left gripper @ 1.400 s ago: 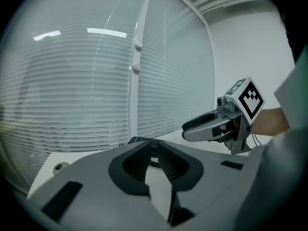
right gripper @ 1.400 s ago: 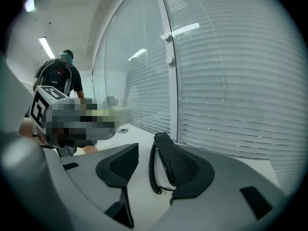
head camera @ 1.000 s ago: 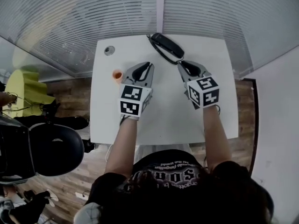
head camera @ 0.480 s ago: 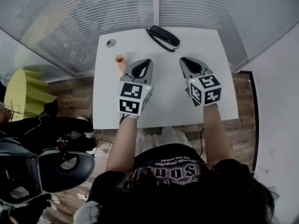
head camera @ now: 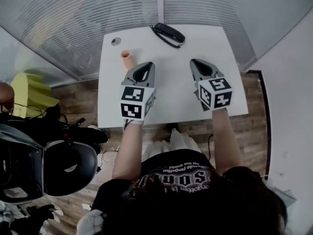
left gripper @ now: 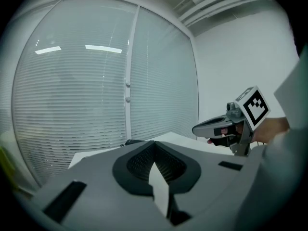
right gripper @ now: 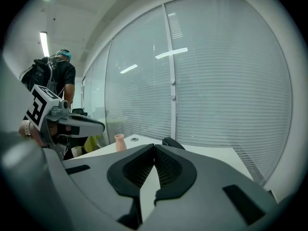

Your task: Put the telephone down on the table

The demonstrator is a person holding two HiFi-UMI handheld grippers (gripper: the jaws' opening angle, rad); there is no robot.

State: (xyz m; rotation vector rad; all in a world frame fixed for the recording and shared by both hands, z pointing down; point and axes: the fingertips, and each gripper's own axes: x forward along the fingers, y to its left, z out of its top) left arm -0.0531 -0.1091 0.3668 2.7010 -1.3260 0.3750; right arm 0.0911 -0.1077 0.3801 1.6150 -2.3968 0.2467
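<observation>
My right gripper (right gripper: 154,148) has just been closing its jaws; they meet, empty. The telephone (right gripper: 173,142) lies on the white table (right gripper: 211,152) just beyond them. A pink cup (right gripper: 119,141) stands left of the telephone.

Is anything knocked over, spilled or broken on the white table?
No, nothing stands out. The telephone lies flat at the far edge of the table with its cord beside it. The little pink vase stands upright near the left side. No spill shows. The left gripper and right gripper are shut and empty.
</observation>
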